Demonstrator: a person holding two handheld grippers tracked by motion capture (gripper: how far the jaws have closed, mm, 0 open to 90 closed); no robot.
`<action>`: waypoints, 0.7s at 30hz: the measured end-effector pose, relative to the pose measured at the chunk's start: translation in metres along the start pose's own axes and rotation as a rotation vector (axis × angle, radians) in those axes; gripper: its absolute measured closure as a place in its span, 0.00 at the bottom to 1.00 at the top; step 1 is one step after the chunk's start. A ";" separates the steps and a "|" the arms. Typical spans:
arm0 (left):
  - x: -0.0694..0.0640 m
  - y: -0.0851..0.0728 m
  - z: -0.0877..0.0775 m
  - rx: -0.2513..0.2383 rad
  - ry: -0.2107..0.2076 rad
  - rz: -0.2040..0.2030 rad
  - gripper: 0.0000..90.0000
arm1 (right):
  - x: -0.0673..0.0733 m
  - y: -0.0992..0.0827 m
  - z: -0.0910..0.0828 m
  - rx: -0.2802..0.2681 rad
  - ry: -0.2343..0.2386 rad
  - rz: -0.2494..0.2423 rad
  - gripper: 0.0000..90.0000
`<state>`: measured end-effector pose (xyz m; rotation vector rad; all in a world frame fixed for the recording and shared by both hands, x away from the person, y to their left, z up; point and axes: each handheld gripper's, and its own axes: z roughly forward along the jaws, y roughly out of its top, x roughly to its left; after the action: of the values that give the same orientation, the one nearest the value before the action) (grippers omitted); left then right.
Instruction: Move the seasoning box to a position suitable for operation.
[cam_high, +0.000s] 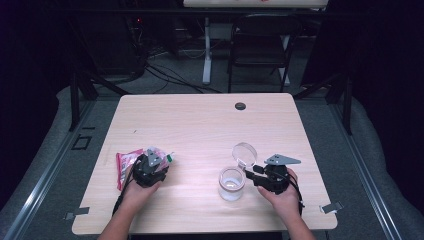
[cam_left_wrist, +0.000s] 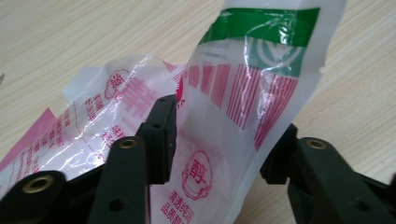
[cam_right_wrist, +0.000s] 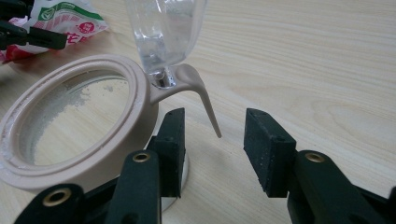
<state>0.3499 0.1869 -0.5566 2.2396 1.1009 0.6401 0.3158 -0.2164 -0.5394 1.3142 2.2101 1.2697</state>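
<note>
A crinkled plastic bag (cam_high: 127, 162) with red print and a green band lies at the table's left front. My left gripper (cam_high: 156, 160) is shut on its raised end: in the left gripper view the bag (cam_left_wrist: 243, 79) stands between the jaws of the left gripper (cam_left_wrist: 222, 144), both pads against it. At the right front stands a small clear jar (cam_high: 231, 183), its round lid (cam_high: 244, 152) flipped up. My right gripper (cam_high: 250, 174) is beside it. In the right gripper view the right gripper (cam_right_wrist: 215, 140) is open, with the beige latch tab (cam_right_wrist: 205, 102) of the jar's rim (cam_right_wrist: 144, 107) between the pads, untouched.
The wooden table (cam_high: 200, 120) has a black round grommet (cam_high: 240, 106) near its far edge. A dark chair (cam_high: 262, 45) and cables stand on the floor beyond it. White residue lines the inside of the jar.
</note>
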 end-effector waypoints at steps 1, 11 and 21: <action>0.001 0.000 0.000 -0.005 0.008 -0.005 0.65 | 0.000 0.000 0.000 -0.001 0.001 -0.001 0.65; 0.011 -0.001 -0.002 -0.014 0.015 -0.070 0.81 | 0.000 -0.001 -0.001 -0.004 0.003 0.005 0.65; 0.023 -0.003 -0.003 -0.018 -0.001 -0.133 0.95 | -0.002 -0.002 -0.004 -0.013 0.006 0.014 0.65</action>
<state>0.3593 0.2083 -0.5523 2.1301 1.2273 0.5904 0.3136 -0.2209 -0.5395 1.3253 2.1966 1.2920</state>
